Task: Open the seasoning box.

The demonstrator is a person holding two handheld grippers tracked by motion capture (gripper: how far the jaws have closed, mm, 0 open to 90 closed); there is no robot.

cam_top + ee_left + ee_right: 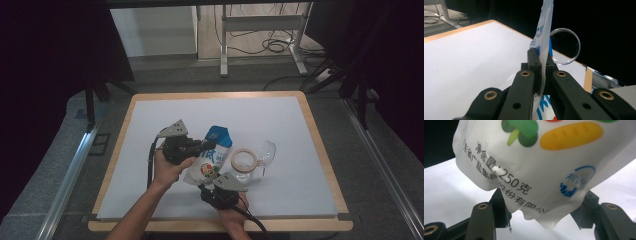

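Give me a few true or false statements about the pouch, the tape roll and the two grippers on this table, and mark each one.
1. The left gripper is shut on the pouch. True.
2. The right gripper is clamped tight on the pouch. False: its jaws stand open on either side of the pouch's lower end.
3. A tape roll lies on the table beside the pouch. True.
4. The clear glass stands upright. False: it lies on its side.
5. The pouch is plain black. False: white and blue, with printed vegetables.
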